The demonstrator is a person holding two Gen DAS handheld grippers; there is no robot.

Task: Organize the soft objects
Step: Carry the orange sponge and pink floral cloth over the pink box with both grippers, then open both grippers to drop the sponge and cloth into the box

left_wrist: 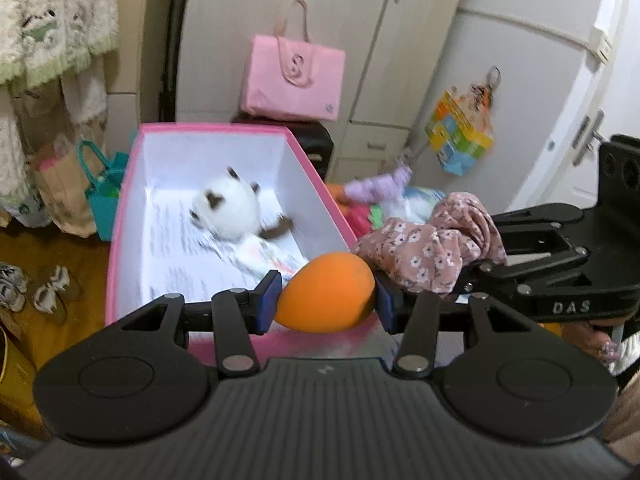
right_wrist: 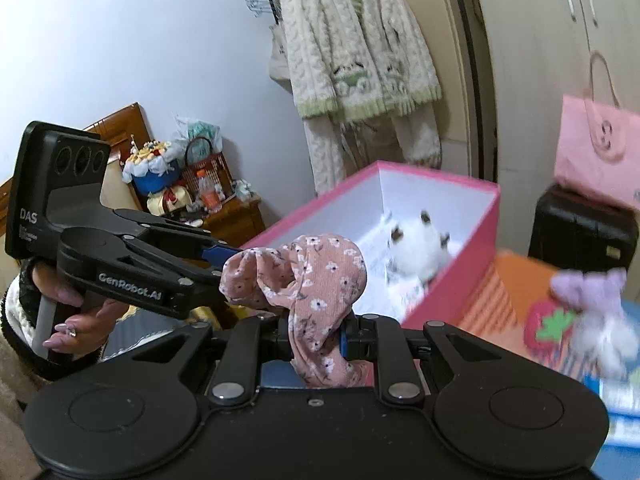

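- The orange egg-shaped sponge (left_wrist: 326,298) is clamped by its two ends between the blue pads (left_wrist: 267,300) of the left gripper (left_wrist: 325,302), just above the near rim of the pink box (left_wrist: 320,184)
- The floral scrunchie (right_wrist: 310,280) is pinched in the tightly closed jaws of the right gripper (right_wrist: 316,340); most of the fabric bulges free above the pads
- A slip of the sponge is judged possible: it is smooth, rounded and squashy, and only its tips are gripped, so a squeeze or a jolt could pop it out short of the box
- The scrunchie could snag on the left gripper, since the two tools are seen very close together with the cloth lying against the other tool's arm
- A release too near the rim could drop either thing outside the box, onto the clutter beside it
- A white plush toy (left_wrist: 230,210) is already lying inside the box on printed paper
- The sponge is shown only in the left wrist view; in the right wrist view it is hidden
- Only the right wrist view shows a hand (right_wrist: 76,320) on the left tool's handle, and a purple plush (right_wrist: 592,312) outside the box
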